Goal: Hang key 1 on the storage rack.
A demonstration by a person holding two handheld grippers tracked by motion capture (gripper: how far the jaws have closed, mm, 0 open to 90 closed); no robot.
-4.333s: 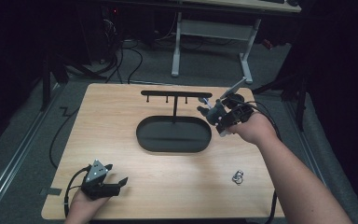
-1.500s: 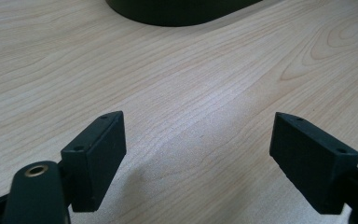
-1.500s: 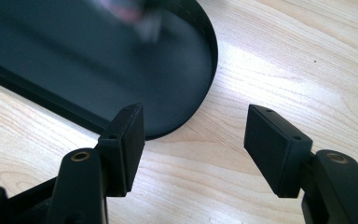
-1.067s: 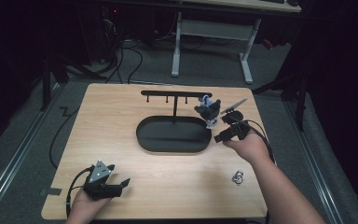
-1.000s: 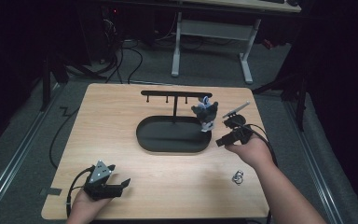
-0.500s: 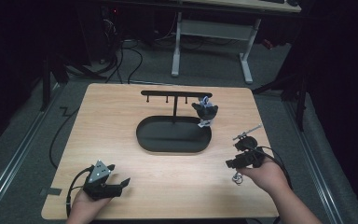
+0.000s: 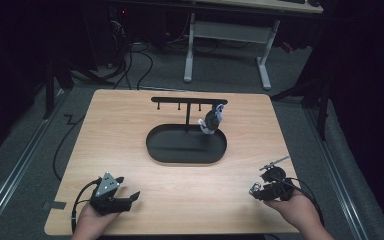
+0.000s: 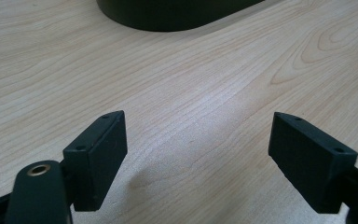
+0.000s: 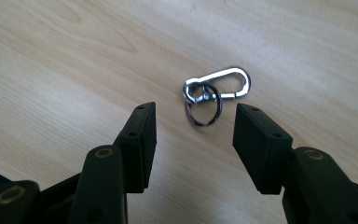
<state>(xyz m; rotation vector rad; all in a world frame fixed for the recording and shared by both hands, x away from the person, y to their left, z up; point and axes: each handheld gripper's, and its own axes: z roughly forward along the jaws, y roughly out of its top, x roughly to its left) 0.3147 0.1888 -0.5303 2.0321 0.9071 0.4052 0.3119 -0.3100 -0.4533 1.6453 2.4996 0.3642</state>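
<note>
Having left the stand, right gripper now spread over keyring clip.

Silver snap clip with dark key ring, flat on the wooden table, untouched.

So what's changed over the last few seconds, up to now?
The right gripper let go of the small keychain item, which now hangs from the black rack over the oval tray. It then pulled back toward the person and now sits open over the silver snap hook and ring at the table's near right. The left gripper stayed open at the near left.
</note>
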